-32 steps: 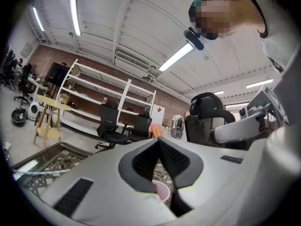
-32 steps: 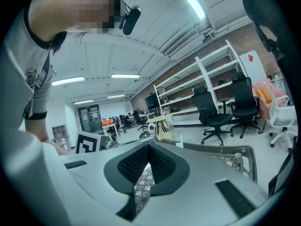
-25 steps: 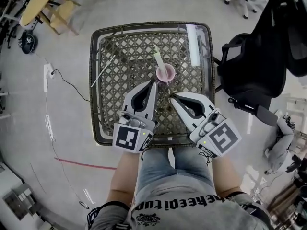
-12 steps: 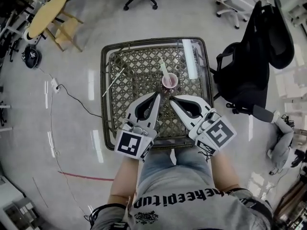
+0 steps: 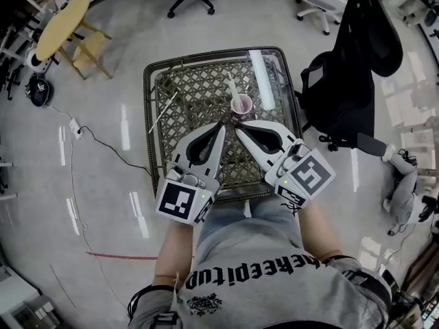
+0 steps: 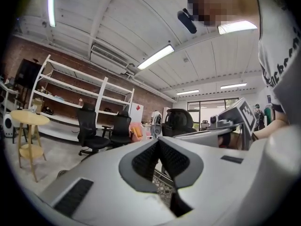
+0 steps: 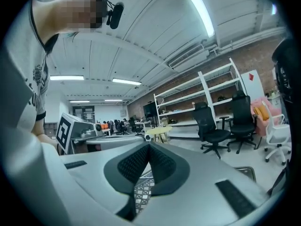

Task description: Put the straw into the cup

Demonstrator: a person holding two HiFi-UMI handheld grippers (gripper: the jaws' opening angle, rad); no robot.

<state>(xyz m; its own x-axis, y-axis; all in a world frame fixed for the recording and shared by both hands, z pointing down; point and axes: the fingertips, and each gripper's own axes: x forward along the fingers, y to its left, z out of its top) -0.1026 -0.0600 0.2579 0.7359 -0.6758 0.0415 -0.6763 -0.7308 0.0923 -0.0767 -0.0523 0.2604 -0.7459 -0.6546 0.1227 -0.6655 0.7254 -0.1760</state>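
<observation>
A small pink cup (image 5: 241, 104) stands on the wicker table (image 5: 158, 94) with a pale straw (image 5: 234, 90) leaning out of it toward the far side. My left gripper (image 5: 221, 125) and my right gripper (image 5: 238, 128) hover side by side just near of the cup, tips pointing at it. Both are shut with nothing between their jaws. In the left gripper view the left gripper (image 6: 158, 141) has its pads pressed together, and the same holds for the right gripper (image 7: 149, 146) in its own view. Neither gripper view shows the cup.
A second thin stick or straw (image 5: 163, 112) lies on the table's left part. A black office chair (image 5: 339, 81) stands right of the table. A round wooden stool (image 5: 63, 25) and a cable (image 5: 103, 142) are on the floor at left.
The head camera has risen and pulled back, so table and cup look smaller. Both grippers have lifted and stayed shut, tips close together near the cup.
</observation>
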